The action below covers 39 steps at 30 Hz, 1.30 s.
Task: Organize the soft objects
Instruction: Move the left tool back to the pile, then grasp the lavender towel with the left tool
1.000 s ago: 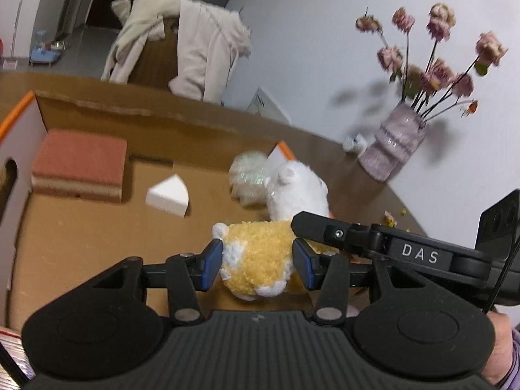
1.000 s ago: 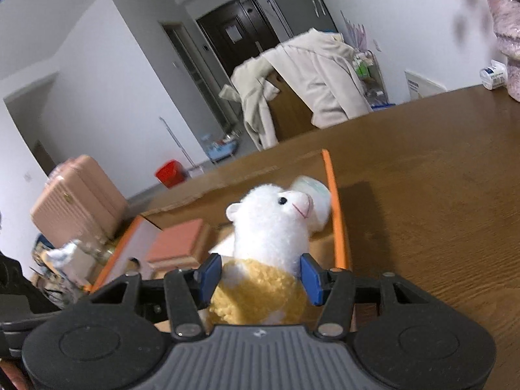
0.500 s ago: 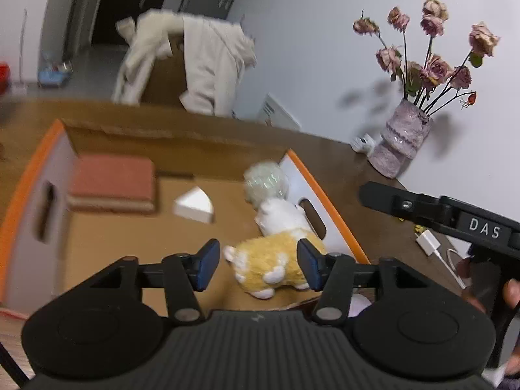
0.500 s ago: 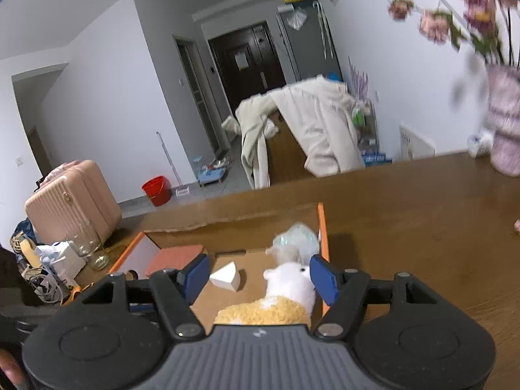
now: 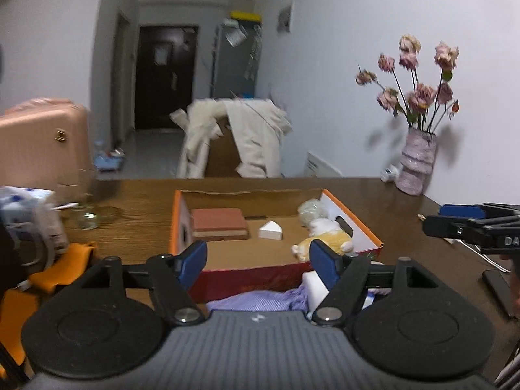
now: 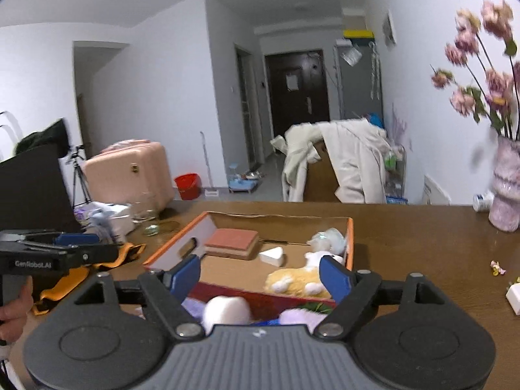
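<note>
Lying on its side in the right part of the orange-edged cardboard box (image 5: 364,224), the yellow-and-white plush toy (image 5: 325,242) rests free of both tongs, near the box's right wall. Beside it toward the back corner sits a pale crumpled ball (image 5: 310,209), while a white foam wedge (image 5: 270,230) lies in the middle and a reddish-brown sponge block (image 5: 218,223) sits at the left. The left tongs (image 5: 258,260) stand wide open with nothing between their blue pads, held on the near side of the box. The right tongs (image 6: 260,276) are likewise spread apart and empty, also on the near side of the box. Purple cloth (image 5: 260,300) and a white soft roll (image 6: 227,310) lie on the wooden surface (image 6: 422,247) just in front of the box. A vase of dried roses (image 5: 417,165) stands at the far right.
</note>
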Motion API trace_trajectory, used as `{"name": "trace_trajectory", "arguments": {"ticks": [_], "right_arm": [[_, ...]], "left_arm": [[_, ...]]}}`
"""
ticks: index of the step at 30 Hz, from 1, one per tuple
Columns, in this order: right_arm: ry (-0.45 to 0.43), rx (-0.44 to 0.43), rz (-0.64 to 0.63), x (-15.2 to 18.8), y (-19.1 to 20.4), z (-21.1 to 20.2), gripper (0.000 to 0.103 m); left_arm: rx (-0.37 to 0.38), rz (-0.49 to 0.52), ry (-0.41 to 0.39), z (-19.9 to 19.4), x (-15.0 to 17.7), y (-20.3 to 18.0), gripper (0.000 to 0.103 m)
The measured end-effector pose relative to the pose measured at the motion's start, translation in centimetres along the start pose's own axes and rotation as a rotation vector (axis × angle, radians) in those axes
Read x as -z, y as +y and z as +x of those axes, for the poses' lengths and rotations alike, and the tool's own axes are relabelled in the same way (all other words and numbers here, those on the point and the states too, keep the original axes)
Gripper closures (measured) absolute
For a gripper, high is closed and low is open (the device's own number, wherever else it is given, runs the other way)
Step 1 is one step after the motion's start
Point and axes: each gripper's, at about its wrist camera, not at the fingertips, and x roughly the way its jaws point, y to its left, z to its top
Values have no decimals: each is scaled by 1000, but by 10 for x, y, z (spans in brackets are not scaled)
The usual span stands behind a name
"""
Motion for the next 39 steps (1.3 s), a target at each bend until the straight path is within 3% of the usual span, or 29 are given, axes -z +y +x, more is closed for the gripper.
{"name": "trace_trajectory", "arguments": {"ticks": [5,9,14,17,23,28,33,36,39], "right_arm": [[-50,-1,-53,30,34,-38,19],[-57,-11,-84,66,57,-54,19],[-28,-6,-61,116,76,-72,18],[13,-40,-6,138,75,-78,18],[26,-6,70,148,51,-76,18],[9,-6,170,143,14,-64,18],[-1,11,291,125,-51,-31,18],[21,-12,392,114,-96,4,23],[42,-38,482,107,-130,43,36]], "left_arm": [[-63,-12,-78,-55,34,-6,22],[-161,59,-120,-86,69,-29,19],[-168,28,-73,-106,111,-43,17],[-178,-5,-31,-102,118,-40,17],[-189,28,-11,-78,107,-49,17],[-117,19,11,-43,94,-71,17],[-24,22,33,18,73,-104,18],[-2,26,61,65,62,-125,26],[14,-3,117,111,53,-137,45]]}}
